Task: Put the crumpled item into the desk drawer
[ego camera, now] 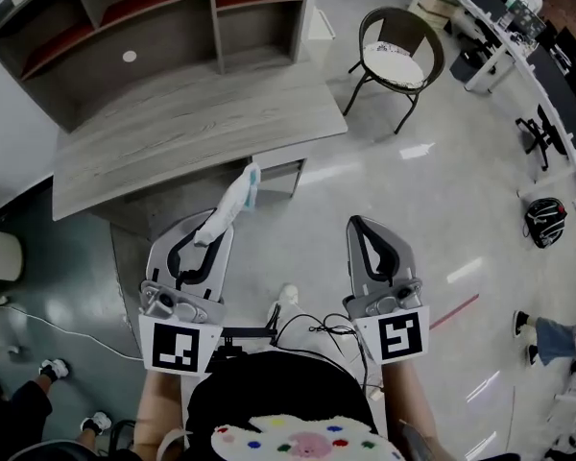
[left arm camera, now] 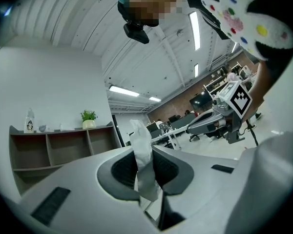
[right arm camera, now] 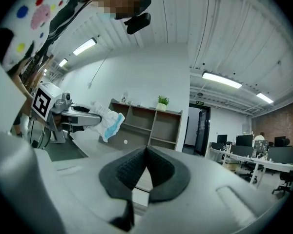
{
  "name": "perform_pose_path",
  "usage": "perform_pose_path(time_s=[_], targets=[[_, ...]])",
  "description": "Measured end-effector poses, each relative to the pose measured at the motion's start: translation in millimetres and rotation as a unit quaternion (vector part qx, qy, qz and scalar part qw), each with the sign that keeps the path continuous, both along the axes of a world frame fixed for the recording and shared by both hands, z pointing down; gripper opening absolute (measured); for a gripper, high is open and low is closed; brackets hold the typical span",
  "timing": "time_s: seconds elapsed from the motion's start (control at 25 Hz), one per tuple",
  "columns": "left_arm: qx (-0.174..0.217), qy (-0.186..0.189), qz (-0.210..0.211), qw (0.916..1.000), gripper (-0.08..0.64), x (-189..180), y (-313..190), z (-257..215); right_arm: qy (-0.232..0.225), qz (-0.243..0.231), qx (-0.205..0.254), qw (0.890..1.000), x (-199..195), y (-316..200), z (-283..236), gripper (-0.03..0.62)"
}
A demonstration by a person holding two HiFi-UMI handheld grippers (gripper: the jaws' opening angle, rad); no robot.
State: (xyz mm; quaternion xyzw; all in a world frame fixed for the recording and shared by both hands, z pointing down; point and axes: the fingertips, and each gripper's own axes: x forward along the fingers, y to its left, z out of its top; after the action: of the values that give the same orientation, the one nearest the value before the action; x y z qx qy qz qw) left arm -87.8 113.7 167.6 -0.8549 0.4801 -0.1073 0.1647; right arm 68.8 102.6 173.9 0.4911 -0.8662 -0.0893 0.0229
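The crumpled item (ego camera: 232, 203), a white wad with a light blue patch, sticks out from my left gripper (ego camera: 205, 237), which is shut on its lower end. It hangs in the air in front of the grey wooden desk (ego camera: 192, 113). In the left gripper view the white wad (left arm camera: 142, 162) stands pinched between the dark pads. My right gripper (ego camera: 358, 225) is held level beside it to the right, shut and with nothing in it; its pads (right arm camera: 158, 172) meet. A drawer front (ego camera: 278, 171) shows under the desk's right end, behind the wad.
A shelf unit (ego camera: 154, 17) stands on the desk's back. A round chair (ego camera: 396, 60) sits on the floor to the right of the desk. Cables (ego camera: 307, 329) trail on the floor near my feet. Office desks (ego camera: 518, 36) line the far right.
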Motion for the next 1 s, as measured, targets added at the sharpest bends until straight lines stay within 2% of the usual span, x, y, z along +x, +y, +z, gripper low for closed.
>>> perform_pose_path(time_s=[0.4, 0.68, 0.84, 1.0], targets=[[-0.01, 0.014, -0.035, 0.9992, 0.057, 32, -51, 10, -0.001, -0.026, -0.018, 0.999, 34, -57, 17, 0.009], [-0.016, 0.016, -0.053, 0.9984, 0.055, 44, -67, 14, 0.003, -0.059, -0.031, 0.998, 38, -74, 30, 0.009], [-0.029, 0.044, -0.069, 0.9963, 0.055, 41, -78, 20, -0.002, -0.066, -0.044, 0.997, 37, -85, 37, 0.009], [-0.039, 0.049, -0.072, 0.9954, 0.055, 40, -87, 33, -0.003, -0.065, -0.059, 0.996, 35, -91, 51, 0.009]])
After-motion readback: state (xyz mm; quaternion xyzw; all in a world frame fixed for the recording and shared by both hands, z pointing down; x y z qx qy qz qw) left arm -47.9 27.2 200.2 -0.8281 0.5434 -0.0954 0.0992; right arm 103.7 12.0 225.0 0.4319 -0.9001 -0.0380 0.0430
